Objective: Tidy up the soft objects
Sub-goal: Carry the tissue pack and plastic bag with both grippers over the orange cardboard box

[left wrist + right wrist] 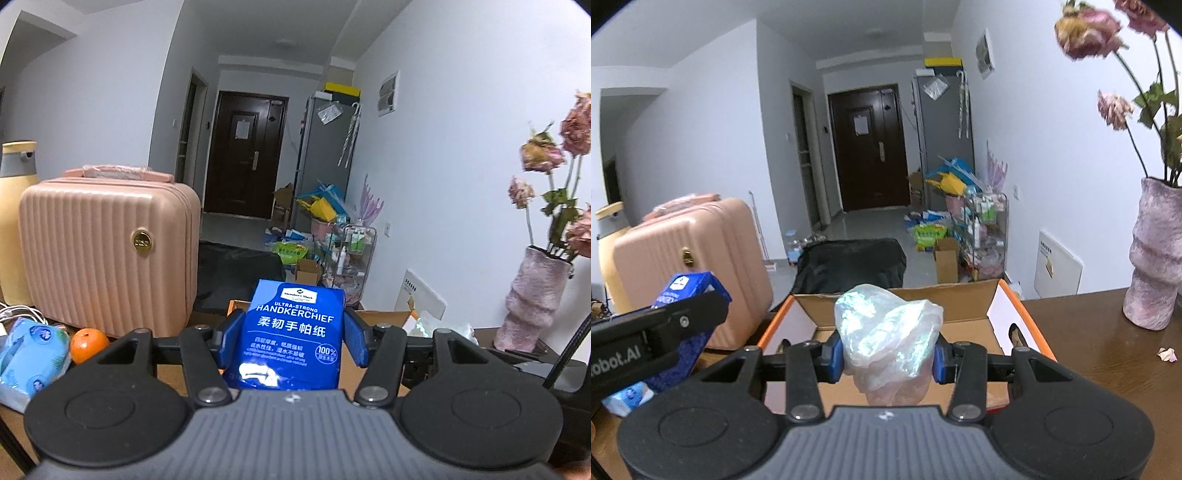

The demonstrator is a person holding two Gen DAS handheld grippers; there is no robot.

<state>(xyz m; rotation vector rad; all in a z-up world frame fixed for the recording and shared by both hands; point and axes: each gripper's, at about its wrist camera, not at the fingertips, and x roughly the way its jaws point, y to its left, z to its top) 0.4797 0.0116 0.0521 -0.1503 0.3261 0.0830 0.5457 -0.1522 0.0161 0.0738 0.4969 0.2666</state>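
L gripper (290, 338) is clamping the blue handkerchief pack (293, 325), long axis upright, jaws partway closed on its sides. R gripper (888, 356) is squeezing a crumpled iridescent plastic bag (886, 332). Cardboard box (993, 295) is sitting open just ahead & below both; R looks nearer, bag prob. going in first.

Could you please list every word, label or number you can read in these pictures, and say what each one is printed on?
"Member's Mark": small and barely legible, on the blue plastic handkerchief-tissue pack.
"ULTRA-STRONG HANDKERCHIEF": same pack.
"柔韧手帕纸": same pack.
"100%": round badge, same pack.
"obot.AI": cut off by the frame edge, on the left gripper's black body.
Too small or blurred: the pack's fine print, the paper notice on the dark door, the white wall panel.
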